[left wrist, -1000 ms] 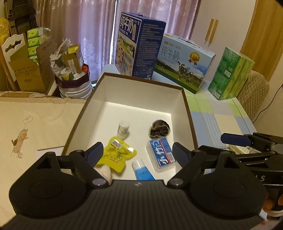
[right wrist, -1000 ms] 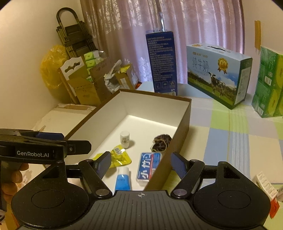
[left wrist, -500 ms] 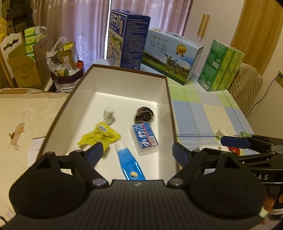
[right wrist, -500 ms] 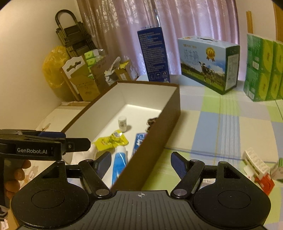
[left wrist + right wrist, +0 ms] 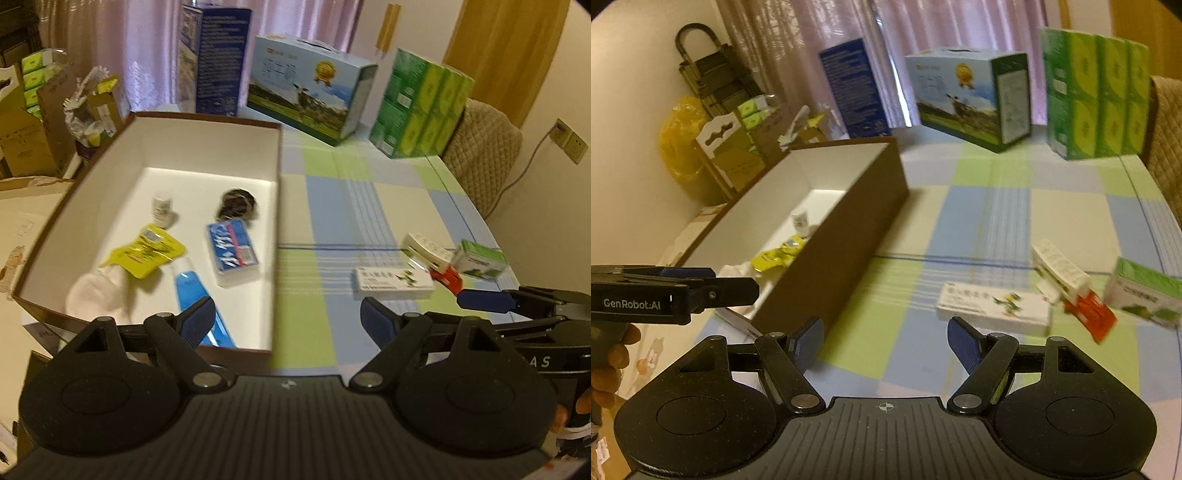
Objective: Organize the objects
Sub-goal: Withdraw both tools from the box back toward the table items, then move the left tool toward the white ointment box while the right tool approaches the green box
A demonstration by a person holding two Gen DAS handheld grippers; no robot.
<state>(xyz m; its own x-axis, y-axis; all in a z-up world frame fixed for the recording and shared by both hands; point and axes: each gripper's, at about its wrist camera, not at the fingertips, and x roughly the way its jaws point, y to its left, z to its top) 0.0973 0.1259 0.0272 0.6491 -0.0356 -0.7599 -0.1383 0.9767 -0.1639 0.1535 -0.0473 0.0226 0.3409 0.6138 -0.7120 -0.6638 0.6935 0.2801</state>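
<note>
White "GenRobot:AI" on left tongs (image 5: 713,284)

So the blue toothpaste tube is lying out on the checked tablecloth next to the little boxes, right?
Not quite. The blue toothpaste tube lies inside the brown box, beside the yellow packet, as the left wrist view shows. The little boxes are the things on the checked tablecloth.

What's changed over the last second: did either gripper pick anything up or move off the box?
Both views swung right, off the box toward the small packages on the tablecloth; the white medicine box now lies just ahead of the right gripper. Nothing was grasped or released: the left gripper and the right are open and empty. Box contents unchanged.
</note>
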